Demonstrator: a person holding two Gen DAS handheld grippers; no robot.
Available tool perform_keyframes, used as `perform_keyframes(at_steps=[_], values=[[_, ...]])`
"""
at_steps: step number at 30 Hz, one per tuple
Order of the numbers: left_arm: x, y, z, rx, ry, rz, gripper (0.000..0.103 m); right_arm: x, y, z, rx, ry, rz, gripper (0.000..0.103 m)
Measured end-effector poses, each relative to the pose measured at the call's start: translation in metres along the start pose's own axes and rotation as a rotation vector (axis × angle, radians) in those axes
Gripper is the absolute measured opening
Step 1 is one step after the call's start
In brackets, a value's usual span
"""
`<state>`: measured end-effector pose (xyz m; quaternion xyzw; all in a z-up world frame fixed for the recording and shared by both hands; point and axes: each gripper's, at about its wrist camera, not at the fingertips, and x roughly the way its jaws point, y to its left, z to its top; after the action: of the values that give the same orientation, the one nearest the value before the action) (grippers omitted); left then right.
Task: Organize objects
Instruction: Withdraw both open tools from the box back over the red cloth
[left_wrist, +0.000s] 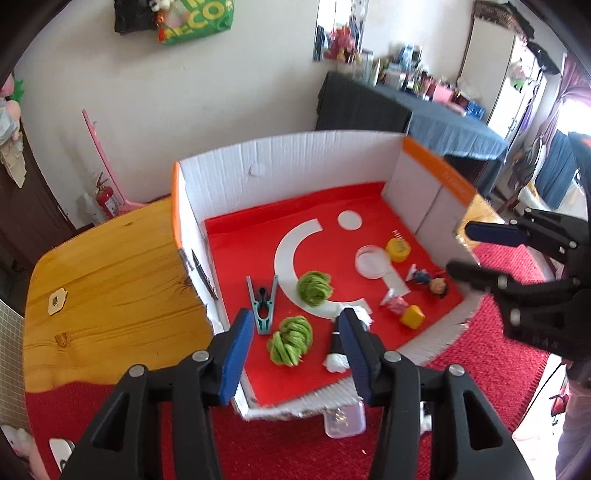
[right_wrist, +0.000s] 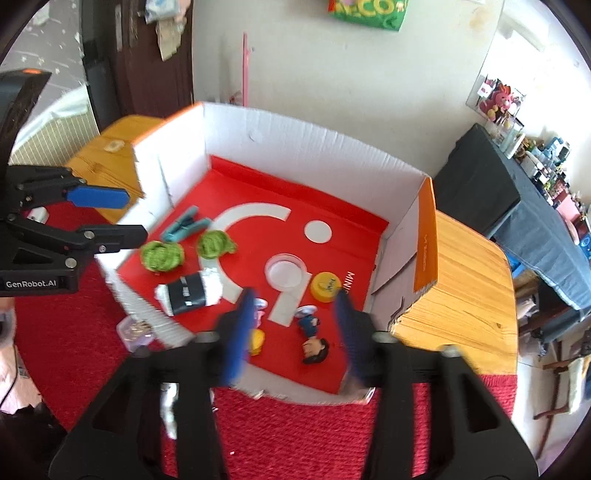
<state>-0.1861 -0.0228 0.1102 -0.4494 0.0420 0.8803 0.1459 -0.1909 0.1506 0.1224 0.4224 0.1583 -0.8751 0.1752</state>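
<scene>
hovering over box, grippers empty

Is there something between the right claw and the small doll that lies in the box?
Nothing visible. The right claw is open above the doll, which lies on the bare red floor of the box; only air is between them.

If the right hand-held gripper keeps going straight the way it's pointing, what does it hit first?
Most likely the small toy figure with dark hair and blue clothes, lying on the red floor of the white cardboard box between the open fingers of the right hand-held gripper. Depth is uncertain.
</scene>
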Motion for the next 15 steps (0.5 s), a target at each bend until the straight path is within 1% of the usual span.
perform_keyframes(at_steps=[1, 5, 8, 11, 12, 13, 15], values=[[-0.004, -0.002, -0.003, -0.001, -0.018, -0.001, 0.051, -0.006, 0.002, -0.002, 0.000, -0.022, -0.002, 0.063], [-0.013, -0.008, -0.017, -0.021, -0.064, -0.025, 0.051, -0.027, 0.009, -0.016, 0.025, -0.098, 0.018, 0.063], [-0.018, -0.011, -0.028, -0.046, -0.097, -0.033, 0.058, -0.041, 0.012, -0.028, 0.049, -0.148, 0.028, 0.063], [-0.026, -0.016, -0.041, -0.052, -0.142, -0.024, 0.059, -0.052, 0.017, -0.039, 0.063, -0.192, 0.039, 0.070], [-0.028, -0.015, -0.043, -0.053, -0.157, -0.017, 0.061, -0.055, 0.019, -0.043, 0.068, -0.206, 0.039, 0.071], [-0.031, -0.017, -0.046, -0.056, -0.170, -0.012, 0.065, -0.059, 0.022, -0.048, 0.071, -0.224, 0.038, 0.072], [-0.038, -0.020, -0.055, -0.064, -0.205, 0.001, 0.070, -0.065, 0.026, -0.056, 0.078, -0.250, 0.030, 0.079]])
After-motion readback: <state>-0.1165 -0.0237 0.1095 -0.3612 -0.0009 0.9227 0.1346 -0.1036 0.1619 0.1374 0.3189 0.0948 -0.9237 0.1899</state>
